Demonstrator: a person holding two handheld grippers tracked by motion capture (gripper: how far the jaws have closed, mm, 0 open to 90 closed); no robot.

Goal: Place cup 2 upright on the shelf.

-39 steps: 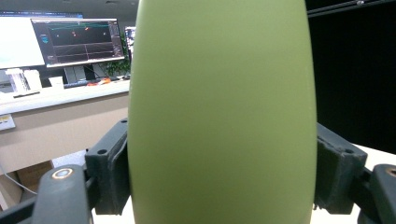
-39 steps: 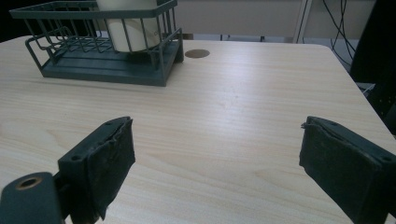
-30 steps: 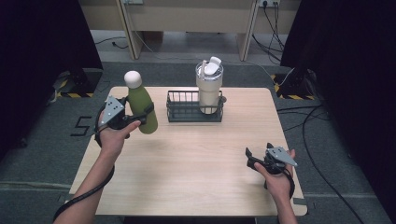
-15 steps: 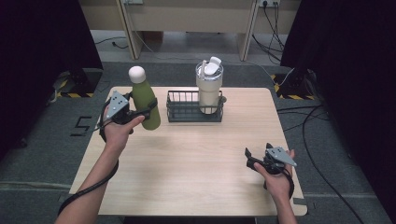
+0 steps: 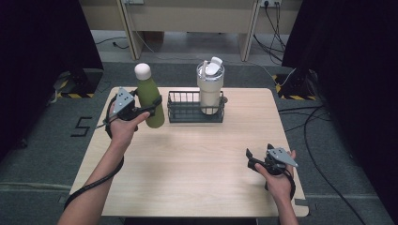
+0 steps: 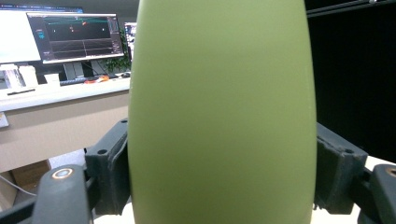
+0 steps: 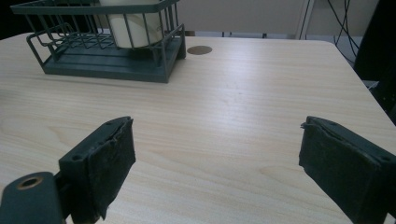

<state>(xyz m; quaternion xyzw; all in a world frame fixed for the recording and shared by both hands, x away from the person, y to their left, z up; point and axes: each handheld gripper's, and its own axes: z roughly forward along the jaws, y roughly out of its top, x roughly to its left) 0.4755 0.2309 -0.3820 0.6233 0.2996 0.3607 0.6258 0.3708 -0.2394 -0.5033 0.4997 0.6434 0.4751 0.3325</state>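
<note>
left gripper: clamped on the green bottle, pads pressed to both flanks of its body (seen close in the left gripper view, bottle between the two black jaws)
left hand: wrapped round the gripper's handle, over the table's far left part
green bottle: upright or nearly so, white round cap on top, just left of the wire basket and apart from it; whether lifted off the wood or resting on it, cannot tell
right gripper: jaws wide apart, nothing between them, bare wood in the gap in the right gripper view
right hand: near the table's near right corner, well apart from bottle and basket
wire basket: dark green, at the table's far middle, standing flat
tumbler: cream, lidded, upright inside the basket's right end (its lower wall behind the wires)
table: pale wood, a small round brown mark just beside the basket
</note>
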